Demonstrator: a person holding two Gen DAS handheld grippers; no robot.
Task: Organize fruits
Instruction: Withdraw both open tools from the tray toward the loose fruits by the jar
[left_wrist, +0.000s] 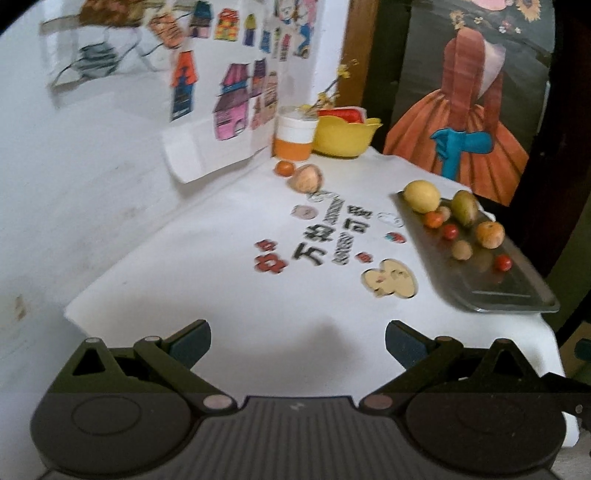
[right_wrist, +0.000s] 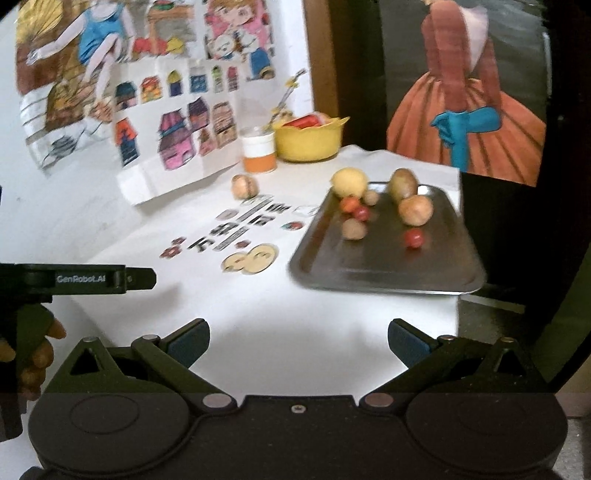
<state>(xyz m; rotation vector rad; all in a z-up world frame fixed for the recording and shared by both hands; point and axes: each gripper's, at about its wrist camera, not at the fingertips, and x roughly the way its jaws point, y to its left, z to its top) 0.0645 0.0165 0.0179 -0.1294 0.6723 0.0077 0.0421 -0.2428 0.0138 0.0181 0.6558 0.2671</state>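
Note:
A grey metal tray lies on the right of the white table and holds several fruits: a yellow lemon, a green-brown pear, an orange, small red and brown ones. Off the tray, at the back by the wall, lie a tan peach-like fruit and a small orange fruit. My left gripper and right gripper hang open over the table's near edge, nothing between the fingers.
A yellow bowl with a red packet and a white-and-orange cup stand at the back corner. Paper drawings cover the wall on the left. Stickers mark the tabletop. A gloved hand holds the other gripper at left.

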